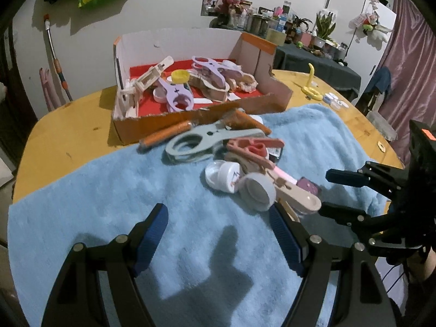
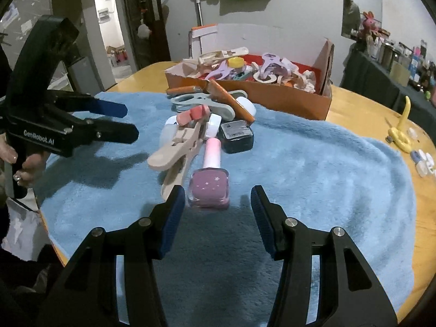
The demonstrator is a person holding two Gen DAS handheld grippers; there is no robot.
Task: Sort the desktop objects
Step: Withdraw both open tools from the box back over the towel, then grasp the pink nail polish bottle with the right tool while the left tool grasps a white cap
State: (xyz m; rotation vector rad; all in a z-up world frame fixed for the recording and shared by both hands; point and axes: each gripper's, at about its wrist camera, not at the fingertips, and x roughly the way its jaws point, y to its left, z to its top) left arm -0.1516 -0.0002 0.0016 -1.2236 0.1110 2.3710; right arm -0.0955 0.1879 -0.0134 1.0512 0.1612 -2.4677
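- Left wrist view: the left gripper (image 1: 218,234) hangs over the blue towel (image 1: 95,196) with its jaws spread wide and nothing between them.
- Ahead of it a heap waits unsorted on the towel: a grey clip (image 1: 207,141), a pink clip (image 1: 253,147), a white jar (image 1: 224,175) and a beige clip (image 1: 294,193), among other small things.
- Beyond the heap, the cardboard box (image 1: 207,117) on the wooden table (image 1: 68,125) already holds purple clips (image 1: 177,95), a yellow cap (image 1: 181,76) and wooden pieces, so part of the sorting looks done.
- Right wrist view: the right gripper (image 2: 218,215) has its jaws parted and empty; its left pad sits just beside the pink nail polish bottle (image 2: 209,185), which lies on the towel at the near end of the heap, not between the pads.
- Behind it lie a dark square case (image 2: 236,136) and an orange pen (image 2: 181,90) by the box.
- Judging by the heap, a good share remains.
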